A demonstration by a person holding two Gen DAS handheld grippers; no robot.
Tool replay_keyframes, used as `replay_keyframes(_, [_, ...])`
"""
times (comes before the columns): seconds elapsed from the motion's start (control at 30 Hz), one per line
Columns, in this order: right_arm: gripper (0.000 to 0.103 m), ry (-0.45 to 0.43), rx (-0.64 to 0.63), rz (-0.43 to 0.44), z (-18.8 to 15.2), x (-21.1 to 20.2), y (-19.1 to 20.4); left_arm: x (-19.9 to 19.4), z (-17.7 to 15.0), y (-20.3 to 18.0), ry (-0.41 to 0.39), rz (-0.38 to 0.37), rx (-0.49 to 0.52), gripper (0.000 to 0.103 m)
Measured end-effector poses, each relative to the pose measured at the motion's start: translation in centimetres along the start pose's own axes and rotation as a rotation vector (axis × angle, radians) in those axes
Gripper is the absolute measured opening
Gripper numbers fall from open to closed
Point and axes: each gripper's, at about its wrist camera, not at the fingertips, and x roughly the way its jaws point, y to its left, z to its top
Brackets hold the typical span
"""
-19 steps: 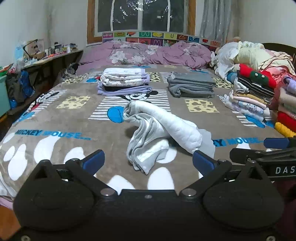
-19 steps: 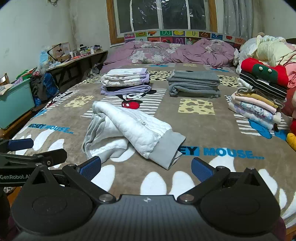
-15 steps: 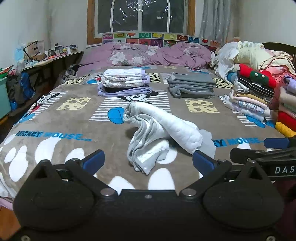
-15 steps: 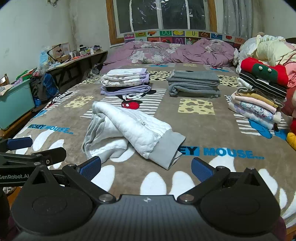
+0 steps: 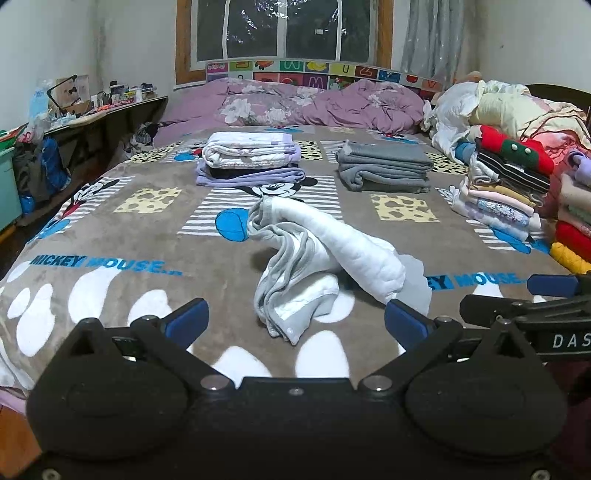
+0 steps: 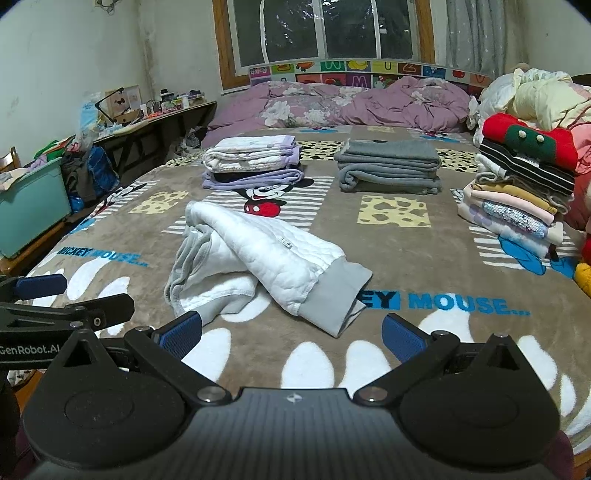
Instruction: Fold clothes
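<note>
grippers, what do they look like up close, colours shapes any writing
Both are matte black with two round housings at the base and angled linkage arms ending in blue ribbed finger pads. The left gripper has a smooth body; seen from the other camera its side reads "GenRobot.AI". The right gripper has a ribbed grey-black top plate; its side shows "DAS". No cables or sleeves visible.

Both views are evenly lit by indoor light from above; the window (image 5: 284, 31) is dark, with small glints on the glass. Shadows are soft and short, pooling under the white garment (image 6: 258, 258) on the bed (image 5: 110, 236). Focus is sharp mid-frame. Fisheye bending curves the walls and bed edges, and the corners fall to black.
</note>
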Motion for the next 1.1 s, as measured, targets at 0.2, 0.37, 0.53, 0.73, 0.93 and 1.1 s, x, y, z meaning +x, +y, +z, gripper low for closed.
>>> replay_keyframes(0.2, [0.103, -0.002, 0.000, 0.000, -0.07, 0.02, -0.07, -0.20, 0.03, 0.18, -0.008, 0.005, -0.006, 0.103])
replay_keyframes(0.37, [0.103, -0.003, -0.001, 0.001, -0.10, 0.10, -0.03, -0.21, 0.10, 0.33, -0.009, 0.005, -0.008, 0.103])
replay_keyframes(0.53, [0.103, -0.006, -0.007, 0.001, -0.13, -0.09, 0.17, -0.19, 0.09, 0.38, -0.010, 0.003, -0.008, 0.103])
replay_keyframes(0.73, [0.103, -0.008, -0.007, 0.001, -0.16, -0.16, 0.18, -0.29, 0.14, 0.59, -0.018, 0.005, -0.018, 0.103])
replay_keyframes(0.93, [0.103, -0.007, -0.008, 0.003, -0.21, -0.19, 0.24, -0.32, 0.12, 0.46, -0.018, 0.004, -0.013, 0.103])
replay_keyframes(1.1, [0.103, -0.007, -0.008, 0.005, -0.22, -0.24, 0.24, -0.31, 0.23, 0.41, -0.018, 0.004, -0.012, 0.103])
